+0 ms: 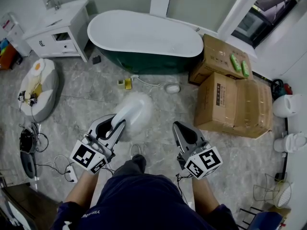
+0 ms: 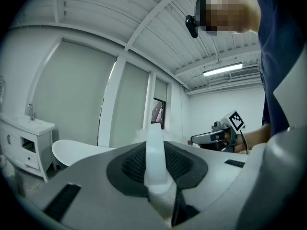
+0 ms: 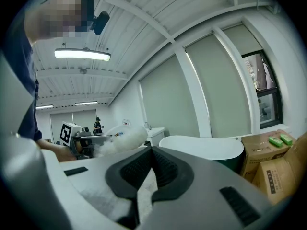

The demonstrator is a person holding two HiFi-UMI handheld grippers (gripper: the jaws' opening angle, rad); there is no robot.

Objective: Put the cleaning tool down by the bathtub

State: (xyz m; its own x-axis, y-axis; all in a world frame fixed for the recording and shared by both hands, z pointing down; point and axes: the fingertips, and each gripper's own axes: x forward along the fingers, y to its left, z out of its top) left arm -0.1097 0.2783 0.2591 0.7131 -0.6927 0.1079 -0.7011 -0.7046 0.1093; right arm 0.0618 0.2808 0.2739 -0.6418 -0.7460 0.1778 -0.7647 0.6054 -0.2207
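The cleaning tool is a fluffy white duster (image 1: 135, 110) on a white handle (image 2: 154, 150). My left gripper (image 1: 116, 125) is shut on that handle and holds the duster head up and forward, above the marble floor. In the right gripper view the duster (image 3: 123, 139) shows at the left, past the left gripper (image 3: 88, 140). The white bathtub (image 1: 144, 35) with its dark green outside stands ahead, some way beyond the duster. My right gripper (image 1: 179, 127) hangs beside it, shut with nothing between its jaws, and it also appears in the left gripper view (image 2: 204, 139).
Cardboard boxes (image 1: 232, 99) are stacked right of the tub. A white vanity cabinet (image 1: 60, 30) stands left of it. A white cushion (image 1: 38, 87) and cables lie on the floor at the left. Small items (image 1: 125, 83) and a white round object (image 1: 171, 87) lie in front of the tub.
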